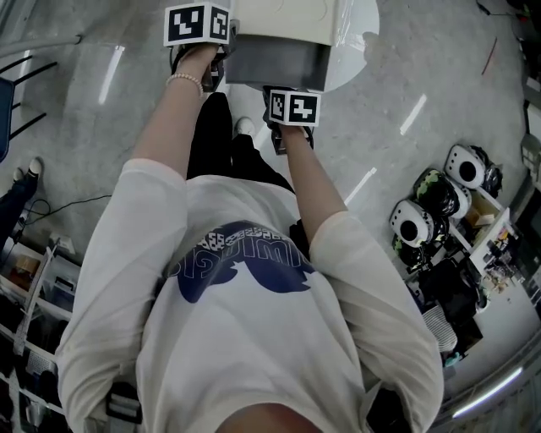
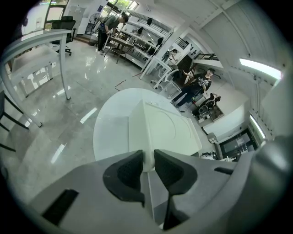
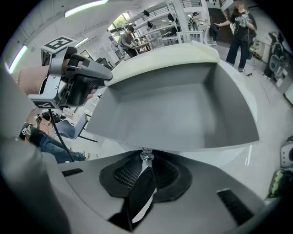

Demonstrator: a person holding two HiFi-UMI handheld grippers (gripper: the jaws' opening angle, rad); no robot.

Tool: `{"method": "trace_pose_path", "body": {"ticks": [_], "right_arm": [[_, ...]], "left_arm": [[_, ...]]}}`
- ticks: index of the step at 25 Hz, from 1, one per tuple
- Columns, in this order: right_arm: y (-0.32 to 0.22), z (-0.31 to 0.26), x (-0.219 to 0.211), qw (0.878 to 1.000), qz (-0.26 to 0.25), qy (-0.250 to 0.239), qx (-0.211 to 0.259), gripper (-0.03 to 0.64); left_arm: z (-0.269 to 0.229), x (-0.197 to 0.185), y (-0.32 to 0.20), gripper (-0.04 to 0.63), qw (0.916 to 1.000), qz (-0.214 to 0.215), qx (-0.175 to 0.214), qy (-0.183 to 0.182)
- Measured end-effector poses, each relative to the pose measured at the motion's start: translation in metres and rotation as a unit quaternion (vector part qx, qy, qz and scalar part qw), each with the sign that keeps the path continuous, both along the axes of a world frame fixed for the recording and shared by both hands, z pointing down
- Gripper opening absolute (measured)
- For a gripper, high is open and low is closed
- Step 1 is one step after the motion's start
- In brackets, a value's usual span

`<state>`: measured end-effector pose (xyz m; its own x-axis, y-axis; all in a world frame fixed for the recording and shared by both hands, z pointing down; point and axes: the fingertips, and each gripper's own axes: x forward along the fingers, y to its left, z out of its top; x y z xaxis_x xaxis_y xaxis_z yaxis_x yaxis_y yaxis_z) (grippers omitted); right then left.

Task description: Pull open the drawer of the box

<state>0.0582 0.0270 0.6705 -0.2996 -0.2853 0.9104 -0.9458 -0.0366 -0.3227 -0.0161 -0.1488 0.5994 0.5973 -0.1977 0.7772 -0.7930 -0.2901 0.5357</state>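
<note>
A cream box (image 1: 283, 21) stands on a round white table (image 1: 359, 34). Its grey drawer (image 1: 275, 66) is pulled well out toward me and looks empty in the right gripper view (image 3: 174, 109). My left gripper (image 2: 148, 157) is shut on the box's near edge (image 2: 147, 137); its marker cube (image 1: 196, 24) shows left of the box. My right gripper (image 3: 146, 157) is shut on the drawer's small metal knob (image 3: 146, 153) at the front panel, and its marker cube (image 1: 293, 107) sits just in front of the drawer. The left gripper (image 3: 68, 82) also appears beside the drawer.
The table stands on a shiny grey floor. Helmet-like devices (image 1: 439, 203) and a shelf crowd the right side, and racks (image 1: 34, 287) stand at the left. A metal frame (image 2: 46, 45) rises left of the table. People stand by benches in the background (image 2: 197, 84).
</note>
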Motion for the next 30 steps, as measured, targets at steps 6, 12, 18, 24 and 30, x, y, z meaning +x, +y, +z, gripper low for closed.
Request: {"method": "trace_pose_path", "body": {"ticks": [6, 12, 18, 24, 30], "right_arm": [[0.003, 0.001, 0.000, 0.999, 0.016, -0.029, 0.007, 0.088], [0.019, -0.021, 0.023, 0.997, 0.046, -0.055, 0.028, 0.155], [0.033, -0.094, 0.096, 0.982, 0.134, -0.094, 0.092, 0.153], [0.003, -0.259, 0.191, 0.916, 0.188, -0.137, 0.326, 0.071], [0.011, -0.394, 0.208, 0.844, 0.164, -0.100, 0.500, 0.012]], "left_arm": [[0.001, 0.002, 0.001, 0.087, 0.9999, 0.004, 0.009, 0.002], [-0.005, 0.001, 0.001, 0.098, 0.9988, 0.012, 0.040, 0.025], [-0.069, -0.028, 0.027, 0.100, 0.9910, -0.039, 0.118, 0.048], [-0.215, -0.044, 0.064, 0.098, 0.9385, -0.109, 0.318, 0.077], [-0.328, -0.071, 0.125, 0.061, 0.8728, -0.140, 0.463, 0.062]]}}
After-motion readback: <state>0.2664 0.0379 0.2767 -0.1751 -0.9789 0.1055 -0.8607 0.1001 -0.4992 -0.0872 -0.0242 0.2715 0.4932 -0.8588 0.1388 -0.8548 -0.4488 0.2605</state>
